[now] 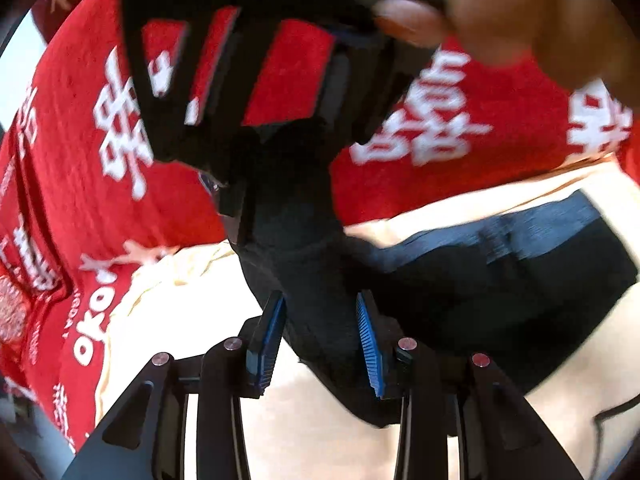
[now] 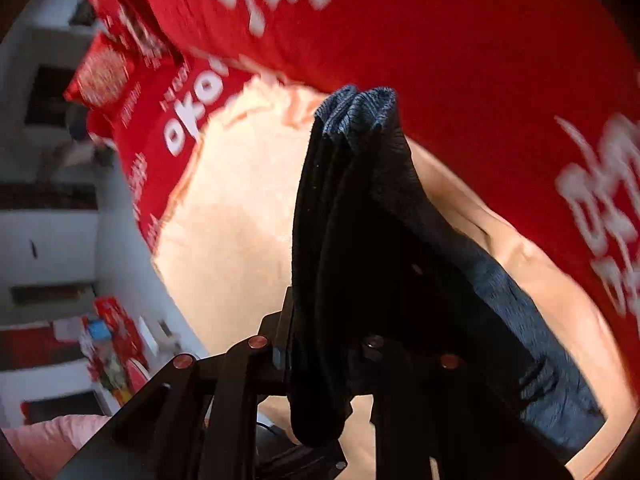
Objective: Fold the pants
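The black pants [image 1: 500, 272] lie partly on a cream sheet [image 1: 304, 420], with one bunched end lifted. In the left wrist view my left gripper [image 1: 321, 346] is shut on that bunch, its blue pads [image 1: 370, 348] pressing the cloth from both sides. Above it the right tool's black frame [image 1: 248, 148] comes down onto the same strip of fabric, held by a person's hand [image 1: 520, 12]. In the right wrist view my right gripper [image 2: 320, 332] is shut on a thick fold of the pants [image 2: 352, 200], which drapes over the fingers and hides most of them.
A red blanket [image 1: 400, 192] with white characters covers the bed beyond the cream sheet [image 2: 240, 220]. The same red blanket [image 2: 440, 40] fills the top of the right wrist view. White shelves [image 2: 48, 220] and a pink cushion [image 2: 48, 440] are off the bed's left side.
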Motion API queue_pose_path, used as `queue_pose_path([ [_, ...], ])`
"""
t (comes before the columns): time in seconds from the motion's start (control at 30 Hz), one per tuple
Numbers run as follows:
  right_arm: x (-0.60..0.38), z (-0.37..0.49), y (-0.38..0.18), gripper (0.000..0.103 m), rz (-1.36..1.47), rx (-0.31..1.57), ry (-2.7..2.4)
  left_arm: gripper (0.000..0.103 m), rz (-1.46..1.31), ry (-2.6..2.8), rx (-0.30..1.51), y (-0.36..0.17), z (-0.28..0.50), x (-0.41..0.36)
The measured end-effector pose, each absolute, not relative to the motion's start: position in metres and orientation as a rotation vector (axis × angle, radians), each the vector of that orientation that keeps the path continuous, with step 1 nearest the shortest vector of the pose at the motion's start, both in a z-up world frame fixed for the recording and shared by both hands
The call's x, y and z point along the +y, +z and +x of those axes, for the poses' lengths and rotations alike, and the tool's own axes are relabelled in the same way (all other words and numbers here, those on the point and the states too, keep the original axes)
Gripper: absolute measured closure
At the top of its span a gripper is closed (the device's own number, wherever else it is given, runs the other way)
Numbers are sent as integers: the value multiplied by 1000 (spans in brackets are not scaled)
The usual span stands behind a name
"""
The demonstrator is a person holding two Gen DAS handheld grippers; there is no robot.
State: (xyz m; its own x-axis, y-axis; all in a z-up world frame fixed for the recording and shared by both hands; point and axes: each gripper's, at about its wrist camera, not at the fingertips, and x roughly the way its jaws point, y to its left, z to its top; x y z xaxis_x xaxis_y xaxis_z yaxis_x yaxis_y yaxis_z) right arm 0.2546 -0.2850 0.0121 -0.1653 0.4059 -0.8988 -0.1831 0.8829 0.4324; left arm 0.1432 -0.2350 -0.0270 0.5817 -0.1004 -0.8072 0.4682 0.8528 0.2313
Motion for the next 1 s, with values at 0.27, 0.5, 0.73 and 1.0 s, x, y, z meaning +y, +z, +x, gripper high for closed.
queue_pose_path([
  [0.27, -406, 187, 71, 86, 392, 1525, 444, 66, 441, -543, 889, 11, 96, -321],
  [0.5, -525, 114, 84, 86, 538, 1430, 346, 66, 539, -679, 907, 1, 47, -411],
  [0.73, -616, 58, 42, 86, 700, 1409, 244, 66, 671, -761, 946, -47, 9, -470],
  [1.0, -662, 38, -27, 82, 782, 1433, 168, 48, 767, -748, 1009, -85, 1, -485],
])
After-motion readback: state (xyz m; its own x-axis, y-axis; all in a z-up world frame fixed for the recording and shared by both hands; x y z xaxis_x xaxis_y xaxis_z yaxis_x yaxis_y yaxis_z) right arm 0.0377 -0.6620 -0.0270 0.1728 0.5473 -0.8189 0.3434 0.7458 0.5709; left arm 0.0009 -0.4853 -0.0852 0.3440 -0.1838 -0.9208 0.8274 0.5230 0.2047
